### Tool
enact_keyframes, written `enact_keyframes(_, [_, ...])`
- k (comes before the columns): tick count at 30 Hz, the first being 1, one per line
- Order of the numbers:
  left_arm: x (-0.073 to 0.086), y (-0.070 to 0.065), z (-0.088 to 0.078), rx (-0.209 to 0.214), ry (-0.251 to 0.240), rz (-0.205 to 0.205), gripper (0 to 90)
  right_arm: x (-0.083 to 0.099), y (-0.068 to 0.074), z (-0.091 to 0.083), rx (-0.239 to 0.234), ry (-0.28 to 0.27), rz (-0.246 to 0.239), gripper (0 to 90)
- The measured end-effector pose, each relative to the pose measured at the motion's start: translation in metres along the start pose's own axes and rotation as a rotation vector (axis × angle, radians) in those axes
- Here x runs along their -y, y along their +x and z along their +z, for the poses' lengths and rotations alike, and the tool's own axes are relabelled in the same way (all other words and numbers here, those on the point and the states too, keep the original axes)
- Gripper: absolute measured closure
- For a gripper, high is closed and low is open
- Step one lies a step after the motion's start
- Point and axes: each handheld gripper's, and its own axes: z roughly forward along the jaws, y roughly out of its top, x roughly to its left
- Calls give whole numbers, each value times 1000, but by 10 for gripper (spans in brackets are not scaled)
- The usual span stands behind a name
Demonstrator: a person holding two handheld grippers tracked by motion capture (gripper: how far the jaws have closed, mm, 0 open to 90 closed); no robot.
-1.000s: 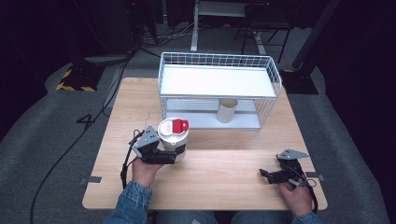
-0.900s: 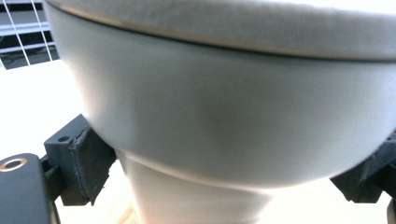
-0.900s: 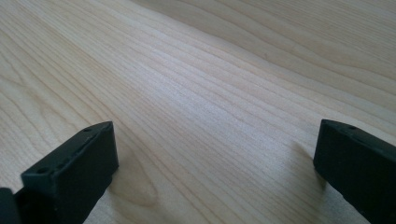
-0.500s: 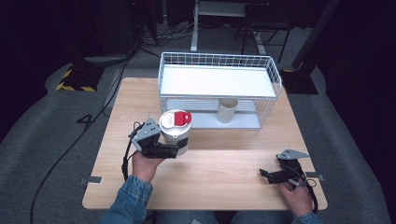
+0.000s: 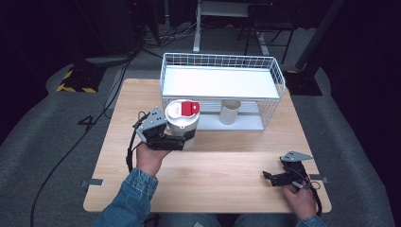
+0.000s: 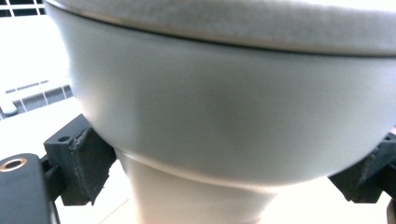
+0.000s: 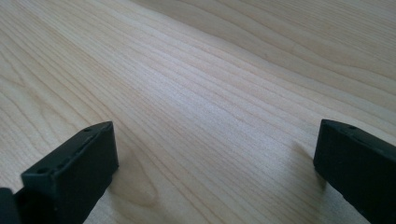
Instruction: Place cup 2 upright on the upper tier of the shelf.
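Two hand-held grippers show in the high view, one at each side of the light wooden table (image 5: 227,165). At the left, the left gripper (image 5: 176,141) is clamped around the lower body of a white plastic canister with a white lid and a red flip cap (image 5: 182,124). The canister stands upright near the middle of the table, just in front of the left end of a white wire basket shelf (image 5: 222,82), and whether its base touches the wood cannot be told. Under the shelf's raised white board stands a small cream cylindrical cup (image 5: 230,112), a little way right of the canister. A hand in a blue denim sleeve (image 5: 124,204) grips the left tool. At the near right corner the right gripper (image 5: 273,176) lies low on the table, well apart from the canister, in the other hand (image 5: 299,201).

From the left gripper view, the canister's pale grey-white wall (image 6: 224,112) bulges between the two black jaws, whose pads (image 6: 91,165) press against its narrower part from either side.

From the right gripper view, the jaws stand spread wide over bare wood grain (image 7: 210,107), with nothing between them.
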Motion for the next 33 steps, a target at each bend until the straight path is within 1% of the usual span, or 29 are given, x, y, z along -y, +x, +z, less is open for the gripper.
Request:
enact_keyframes(1, [0, 0, 0, 0, 0, 0, 93, 0, 0, 0, -1, -1, 0, 0])
enact_keyframes(2, [-5, 1, 2, 6, -4, 1, 93, 0, 0, 0, -1, -1, 0, 0])
enact_keyframes(3, [-5, 1, 2, 6, -4, 1, 93, 0, 0, 0, -1, -1, 0, 0])
enact_keyframes(4, [-8, 2, 3, 9, -4, -6, 93, 0, 0, 0, 0, 0, 0, 0])
enact_keyframes(5, [-12, 3, 5, 11, -7, -23, 93, 0, 0, 0, -1, -1, 0, 0])
enact_keyframes(9, [-18, 5, 8, 2, -7, -26, 93, 0, 0, 0, -1, -1, 0, 0])
enact_keyframes(10, [-23, 7, 10, -1, -8, -21, 93, 0, 0, 0, 0, -1, 1, 0])
enact_keyframes(13, [-27, 7, 12, -3, -12, -21, 93, 0, 0, 0, 0, -1, 1, 0])
enact_keyframes(15, [-34, 7, 14, -9, -12, -13, 93, 0, 0, 0, 0, -1, 1, 0])
enact_keyframes(17, [-36, 7, 15, -11, -12, -10, 93, 0, 0, 0, 0, -1, 1, 0])
enact_keyframes(19, [-43, 7, 17, -12, -8, 4, 93, 0, 0, 0, 0, -1, 1, 0])
enact_keyframes(24, [-54, 7, 21, -7, -16, 7, 93, 0, 0, 0, 0, -1, 1, 0])
enact_keyframes(25, [-54, 7, 21, -7, -16, 7, 93, 0, 0, 0, 0, -1, 1, 0])
enact_keyframes(29, [-67, 6, 26, -1, -16, 20, 93, 0, 0, 0, 0, 0, -1, 0])
enact_keyframes(33, [-73, 6, 31, 0, -22, 26, 93, 0, 0, 0, 0, 0, -1, 0])
